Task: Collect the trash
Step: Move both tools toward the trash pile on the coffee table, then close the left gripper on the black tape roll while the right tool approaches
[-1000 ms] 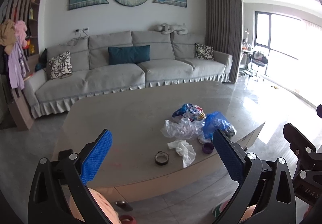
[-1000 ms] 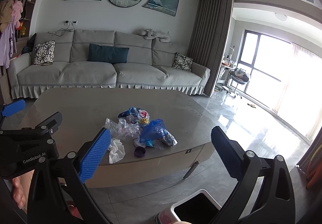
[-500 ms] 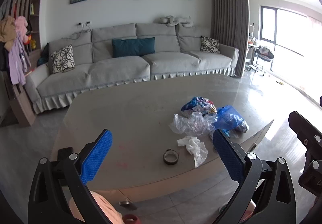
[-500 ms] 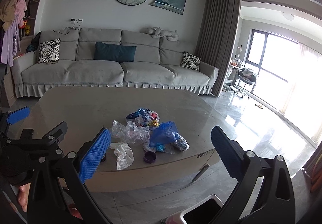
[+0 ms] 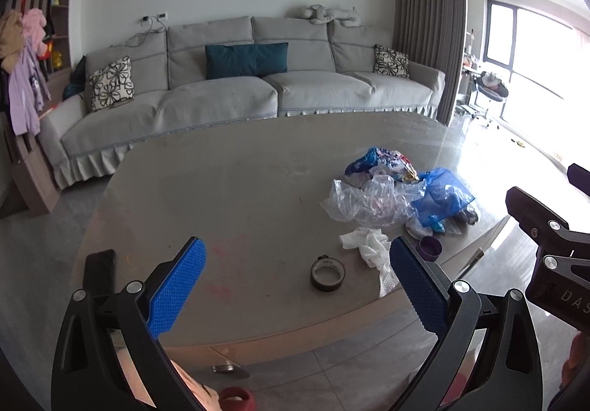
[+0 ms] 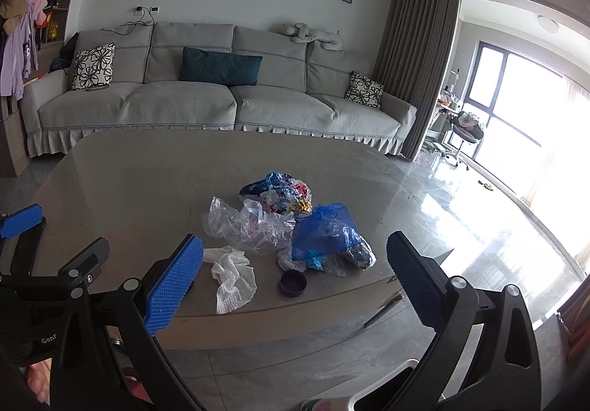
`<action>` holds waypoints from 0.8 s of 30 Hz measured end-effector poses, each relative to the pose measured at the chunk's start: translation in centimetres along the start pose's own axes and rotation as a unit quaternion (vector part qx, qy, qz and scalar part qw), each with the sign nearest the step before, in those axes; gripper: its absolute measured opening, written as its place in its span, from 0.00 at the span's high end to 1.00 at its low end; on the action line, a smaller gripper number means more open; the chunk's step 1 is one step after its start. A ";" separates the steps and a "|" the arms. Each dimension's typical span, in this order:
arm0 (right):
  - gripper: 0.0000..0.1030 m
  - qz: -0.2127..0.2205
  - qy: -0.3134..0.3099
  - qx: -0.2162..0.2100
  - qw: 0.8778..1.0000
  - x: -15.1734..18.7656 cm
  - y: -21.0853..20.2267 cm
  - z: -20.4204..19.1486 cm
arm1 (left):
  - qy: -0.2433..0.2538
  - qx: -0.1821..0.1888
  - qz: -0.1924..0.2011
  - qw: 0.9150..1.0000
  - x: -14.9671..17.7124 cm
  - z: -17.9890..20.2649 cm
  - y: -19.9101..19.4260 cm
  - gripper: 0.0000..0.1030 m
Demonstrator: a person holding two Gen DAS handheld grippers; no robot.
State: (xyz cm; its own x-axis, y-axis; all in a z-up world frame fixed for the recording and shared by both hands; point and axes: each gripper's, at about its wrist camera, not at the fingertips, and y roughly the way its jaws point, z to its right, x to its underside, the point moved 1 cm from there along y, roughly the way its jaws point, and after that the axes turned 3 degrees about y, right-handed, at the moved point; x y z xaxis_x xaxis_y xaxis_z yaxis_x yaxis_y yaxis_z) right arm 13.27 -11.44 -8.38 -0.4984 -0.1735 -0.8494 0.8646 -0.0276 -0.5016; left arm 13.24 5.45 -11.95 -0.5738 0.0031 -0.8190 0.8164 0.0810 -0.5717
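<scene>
While both grippers hang short of the near edge of the grey table (image 5: 236, 189), each has its blue-padded fingers spread wide with nothing between them. In the left wrist view, the left gripper (image 5: 295, 285) frames a roll of dark tape (image 5: 327, 273) lying flat on the table just ahead, nearer its right finger than its left; a crumpled white tissue (image 5: 368, 245) lies just beyond that right finger's tip, and a small purple cap (image 5: 429, 248) shows past the finger's outer side. Farther ahead and to the right sits the trash heap: a clear plastic bag (image 5: 365, 202), a blue plastic bag (image 5: 440, 197) touching it, and a bundle of colourful wrappers (image 5: 383, 163) behind both. A dark phone-like slab (image 5: 99, 270) lies on the table beyond the left finger's outer side. The right gripper's black body intrudes at the right edge, with the letters "DAS" legible on it. In the right wrist view, the right gripper (image 6: 295, 278) has the same heap straight ahead between its fingers: the tissue (image 6: 232, 274) just beside the left finger's tip, the purple cap (image 6: 292, 283) near the middle, the blue bag (image 6: 324, 234) and clear bag (image 6: 247, 224) beyond, the wrappers (image 6: 284, 191) farthest. The left gripper's body at the lower left reads "Gen", the rest cut off. A white-rimmed bin (image 6: 376, 390) peeks in below on the floor. A grey sofa (image 6: 206, 104) stands behind the table.
</scene>
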 end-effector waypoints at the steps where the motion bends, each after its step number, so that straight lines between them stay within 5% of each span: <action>1: 0.04 -0.002 0.000 -0.003 1.000 0.0 0.3 -0.1 | 0.002 0.001 0.002 1.000 0.2 0.0 0.3 0.05; 24: 0.04 -0.070 0.032 -0.020 0.997 2.1 8.0 -0.9 | 0.029 0.021 -0.063 0.997 3.9 1.3 13.0 0.05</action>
State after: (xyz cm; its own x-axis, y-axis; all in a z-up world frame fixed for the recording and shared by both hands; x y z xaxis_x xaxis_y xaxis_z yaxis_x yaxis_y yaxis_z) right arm 19.04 -11.11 -14.32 -0.6175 -0.1078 -0.7792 0.7842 -0.0078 -0.6204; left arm 21.69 5.27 -22.69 -0.6740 0.0534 -0.7368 0.7387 0.0416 -0.6727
